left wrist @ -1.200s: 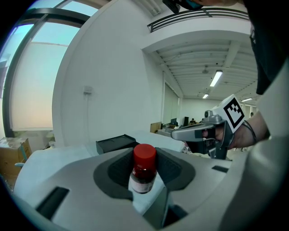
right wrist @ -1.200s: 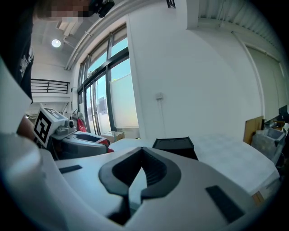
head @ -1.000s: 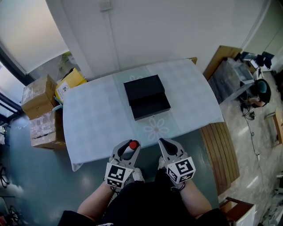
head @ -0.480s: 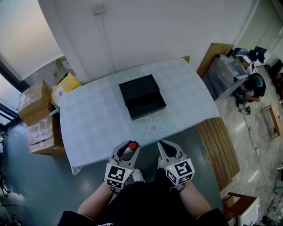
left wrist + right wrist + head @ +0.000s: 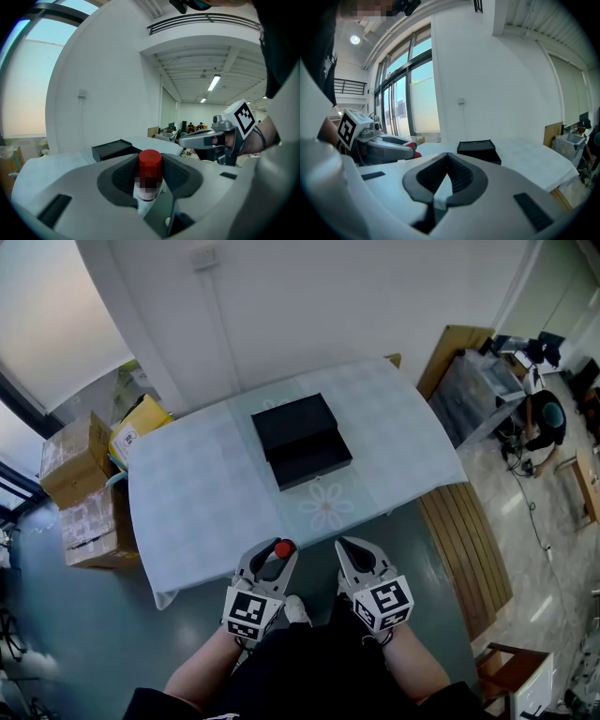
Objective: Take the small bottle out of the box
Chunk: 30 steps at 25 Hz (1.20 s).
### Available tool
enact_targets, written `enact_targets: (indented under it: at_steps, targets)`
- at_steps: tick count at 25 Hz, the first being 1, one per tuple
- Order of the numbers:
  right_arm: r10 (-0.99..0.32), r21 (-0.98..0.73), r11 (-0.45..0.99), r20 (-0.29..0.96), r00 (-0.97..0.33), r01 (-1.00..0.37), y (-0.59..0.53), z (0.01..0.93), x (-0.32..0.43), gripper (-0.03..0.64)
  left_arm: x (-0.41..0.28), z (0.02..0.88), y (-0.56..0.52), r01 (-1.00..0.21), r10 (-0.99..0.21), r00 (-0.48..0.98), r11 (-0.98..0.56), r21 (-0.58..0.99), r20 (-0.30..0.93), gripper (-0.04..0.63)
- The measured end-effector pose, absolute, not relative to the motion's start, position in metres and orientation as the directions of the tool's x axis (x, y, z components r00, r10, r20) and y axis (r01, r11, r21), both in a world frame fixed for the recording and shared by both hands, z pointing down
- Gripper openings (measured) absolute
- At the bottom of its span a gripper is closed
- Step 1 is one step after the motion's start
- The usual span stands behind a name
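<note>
A small bottle with a red cap (image 5: 281, 548) sits between the jaws of my left gripper (image 5: 278, 546), which is shut on it and held low near my body, off the table's near edge. In the left gripper view the bottle (image 5: 150, 174) stands upright between the dark pads. My right gripper (image 5: 348, 546) is beside it, shut with nothing in it; its pads meet in the right gripper view (image 5: 446, 177). The black box (image 5: 300, 440) lies on the table's far middle, well ahead of both grippers. It also shows as the black box (image 5: 114, 149) and the black box (image 5: 478, 149).
A table with a pale patterned cloth (image 5: 202, 498) stands against the white wall. Cardboard boxes (image 5: 77, 470) and a yellow box (image 5: 141, 420) are stacked on the floor at the left. A slatted wooden bench (image 5: 469, 545) runs along the table's right side. A person (image 5: 544, 418) is at the far right.
Only the head view has shifted a little, so the table and box sit slightly further left and up in the picture. Both grippers and the held bottle stay as they were.
</note>
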State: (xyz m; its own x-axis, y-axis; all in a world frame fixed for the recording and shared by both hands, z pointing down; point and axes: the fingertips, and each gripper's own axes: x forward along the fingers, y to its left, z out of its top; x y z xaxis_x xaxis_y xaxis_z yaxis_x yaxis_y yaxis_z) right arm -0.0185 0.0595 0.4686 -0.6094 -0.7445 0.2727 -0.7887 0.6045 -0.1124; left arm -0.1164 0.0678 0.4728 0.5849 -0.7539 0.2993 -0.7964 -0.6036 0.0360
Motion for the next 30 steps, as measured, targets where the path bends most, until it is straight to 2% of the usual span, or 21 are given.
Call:
enact_targets:
  at_steps: [30]
  targets:
    - [-0.744,-0.111,0.607,0.270,-0.611,-0.787,0.0642,0.4667,-0.0223,0.023,-0.1221,0.4752,0.0750,-0.806,-0.761,0.574,-0.590,0.047,0.302,0.160]
